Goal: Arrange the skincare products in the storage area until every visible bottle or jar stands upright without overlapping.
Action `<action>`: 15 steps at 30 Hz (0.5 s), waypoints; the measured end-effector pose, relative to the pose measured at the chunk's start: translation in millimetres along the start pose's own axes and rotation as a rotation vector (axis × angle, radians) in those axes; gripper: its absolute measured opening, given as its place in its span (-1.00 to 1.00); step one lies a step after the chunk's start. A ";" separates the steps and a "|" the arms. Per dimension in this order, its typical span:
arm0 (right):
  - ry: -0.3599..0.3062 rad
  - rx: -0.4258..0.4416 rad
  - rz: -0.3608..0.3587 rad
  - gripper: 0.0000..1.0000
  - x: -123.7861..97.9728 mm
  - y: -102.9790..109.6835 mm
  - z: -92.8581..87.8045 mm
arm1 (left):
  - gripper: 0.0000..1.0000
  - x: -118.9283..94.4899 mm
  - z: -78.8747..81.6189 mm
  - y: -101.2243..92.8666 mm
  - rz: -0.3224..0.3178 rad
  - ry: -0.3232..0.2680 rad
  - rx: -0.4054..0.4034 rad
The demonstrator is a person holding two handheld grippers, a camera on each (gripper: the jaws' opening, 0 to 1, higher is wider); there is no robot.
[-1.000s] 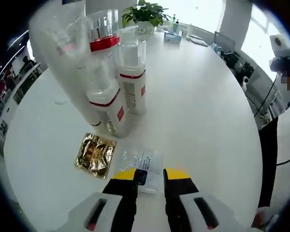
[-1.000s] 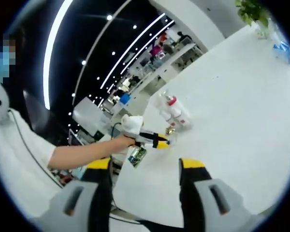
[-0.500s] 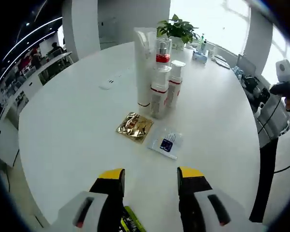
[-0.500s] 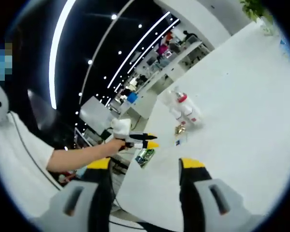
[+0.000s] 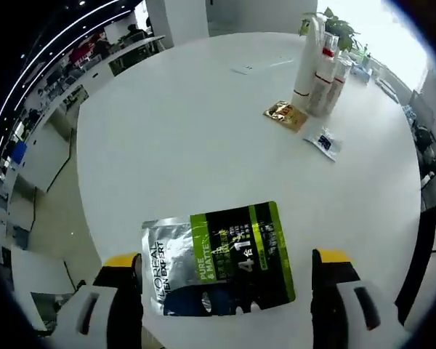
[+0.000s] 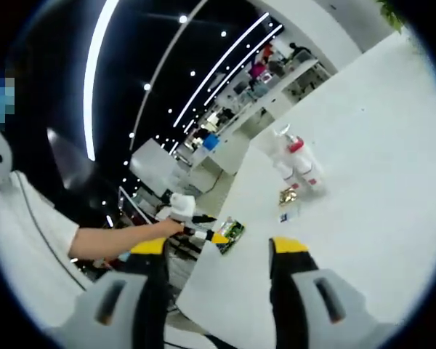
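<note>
A green, silver and black sachet (image 5: 218, 258) sits at the white round table's (image 5: 203, 131) near edge, between the wide-apart jaws of my open left gripper (image 5: 227, 258). I cannot tell whether the jaws touch it. Far across the table stand a tall white tube (image 5: 307, 54) and two red-banded bottles (image 5: 325, 73), upright and close together. Beside them lie a gold sachet (image 5: 285, 114) and a small clear sachet (image 5: 324, 142). My right gripper (image 6: 219, 247) hangs open off the table. In its view are the left gripper (image 6: 203, 234) in a hand, the green sachet (image 6: 231, 233) and the bottles (image 6: 298, 163).
A potted plant (image 5: 338, 27) and small items stand at the table's far side. Desks and shelves (image 5: 51, 109) line the room beyond the table's left edge. The person's arm (image 6: 109, 240) reaches in from the left of the right gripper view.
The left gripper has pulled far back from the bottles to the table's near edge and its jaws have spread wider. The green sachet now shows fully between them. The right gripper stays open.
</note>
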State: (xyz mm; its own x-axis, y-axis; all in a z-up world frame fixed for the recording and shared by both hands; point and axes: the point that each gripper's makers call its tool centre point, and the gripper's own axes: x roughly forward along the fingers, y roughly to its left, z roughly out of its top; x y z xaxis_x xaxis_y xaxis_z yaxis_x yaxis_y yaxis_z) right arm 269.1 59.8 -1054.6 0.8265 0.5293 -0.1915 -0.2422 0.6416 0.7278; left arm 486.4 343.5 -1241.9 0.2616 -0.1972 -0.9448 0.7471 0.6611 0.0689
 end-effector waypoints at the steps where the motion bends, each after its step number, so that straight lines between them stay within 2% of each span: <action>1: -0.002 0.000 -0.002 0.07 0.0 -0.1 0.4 | 0.99 1.4 -2.6 1.6 0.001 0.010 0.000; 7: 0.005 0.005 -0.025 0.07 -5.3 -3.3 -5.2 | 0.99 11.2 -11.7 -1.2 -0.049 0.049 -0.080; 15: 0.014 0.010 -0.058 0.06 -15.8 -7.0 -11.8 | 1.00 24.1 -13.7 -7.1 -0.043 0.085 -0.085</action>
State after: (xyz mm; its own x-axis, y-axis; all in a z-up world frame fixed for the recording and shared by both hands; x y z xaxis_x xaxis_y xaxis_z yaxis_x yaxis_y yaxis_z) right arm 251.8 53.5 -1064.4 0.8319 0.4992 -0.2423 -0.1890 0.6655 0.7221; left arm 479.1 344.0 -1269.6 0.1748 -0.1671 -0.9703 0.7013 0.7129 0.0035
